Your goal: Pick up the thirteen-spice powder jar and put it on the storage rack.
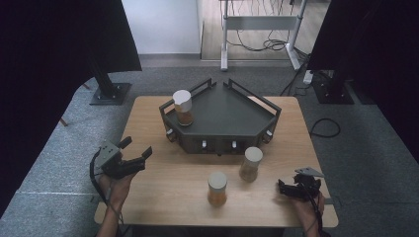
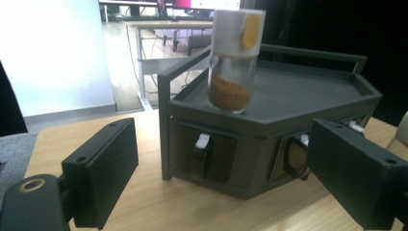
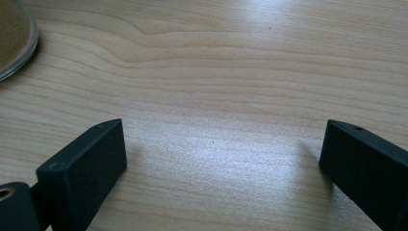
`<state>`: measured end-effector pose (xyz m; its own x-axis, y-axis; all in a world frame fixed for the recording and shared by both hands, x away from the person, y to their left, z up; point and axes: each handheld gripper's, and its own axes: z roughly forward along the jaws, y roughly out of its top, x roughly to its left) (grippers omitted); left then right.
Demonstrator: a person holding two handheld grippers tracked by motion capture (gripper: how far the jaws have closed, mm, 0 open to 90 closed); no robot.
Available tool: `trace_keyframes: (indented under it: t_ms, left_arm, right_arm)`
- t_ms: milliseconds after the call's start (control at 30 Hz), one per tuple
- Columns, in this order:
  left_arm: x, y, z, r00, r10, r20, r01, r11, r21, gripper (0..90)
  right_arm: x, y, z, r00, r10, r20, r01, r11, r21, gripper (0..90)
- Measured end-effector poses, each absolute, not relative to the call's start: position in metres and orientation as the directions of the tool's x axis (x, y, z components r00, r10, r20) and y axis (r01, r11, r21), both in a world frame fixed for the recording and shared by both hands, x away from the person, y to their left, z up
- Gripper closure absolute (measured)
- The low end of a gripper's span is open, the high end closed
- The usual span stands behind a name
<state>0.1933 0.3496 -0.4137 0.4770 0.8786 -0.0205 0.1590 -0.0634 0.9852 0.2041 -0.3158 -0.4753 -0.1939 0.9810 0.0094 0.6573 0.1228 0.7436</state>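
Three jars in play, a dark rack [image 1: 232,116] as landmark at the far middle of the counter [image 1: 163,197].

Jar A [image 1: 183,107] stands upright on the rack's top, at its left corner; white cap, brown powder in the lower part. Jar B [image 1: 250,164] stands on the counter just in front of the rack's right half. Jar C [image 1: 217,188] stands on the counter nearer the person, in front of the rack's middle. Both upright, long axis vertical.

Left gripper [image 1: 133,154]: off the rack's front-left, above the counter's left edge, jaws well apart, nothing between them. In the left gripper view the jaws frame the rack's front face, with jar A [image 2: 234,60] above and ahead of them.

Right gripper [image 1: 285,187]: low on the counter, in front of and right of the rack. Jaws wide apart, empty, bare wood between them; a jar base [image 3: 14,38] shows at the upper left of the right gripper view.

Judgement: jars B and C remain to be racked. Jar B lies closest to the right gripper, up and to its left; jar C sits between the hands, slightly nearer the right. A side-on grip across the upright body suits either.
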Motion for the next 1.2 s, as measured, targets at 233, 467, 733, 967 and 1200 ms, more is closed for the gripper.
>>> trace_keyframes:
  t_ms: [233,467,733,967,1200]
  left_arm:
    - [0.194,0.347,-0.425,0.466,0.884,-0.023,0.197,-0.079,0.977,11.4]
    - [0.195,0.346,-0.436,0.462,0.886,-0.034,0.229,-0.082,0.97,11.4]
    - [0.196,0.342,-0.449,0.46,0.887,-0.033,0.267,-0.103,0.958,11.5]
    - [0.199,0.334,-0.457,0.463,0.886,-0.016,0.291,-0.135,0.947,11.5]
    - [0.201,0.331,-0.462,0.467,0.884,-0.012,0.313,-0.153,0.937,11.5]
  right_arm:
    - [0.204,-0.316,-0.475,-0.194,0.981,0.01,0.657,0.123,0.744,1.8]
    - [0.204,-0.316,-0.475,-0.194,0.981,0.01,0.657,0.123,0.744,1.7]
    - [0.204,-0.316,-0.475,-0.194,0.981,0.01,0.657,0.123,0.744,1.7]
    - [0.204,-0.316,-0.475,-0.194,0.981,0.01,0.657,0.122,0.744,1.8]
    - [0.204,-0.316,-0.475,-0.194,0.981,0.009,0.657,0.123,0.744,1.8]
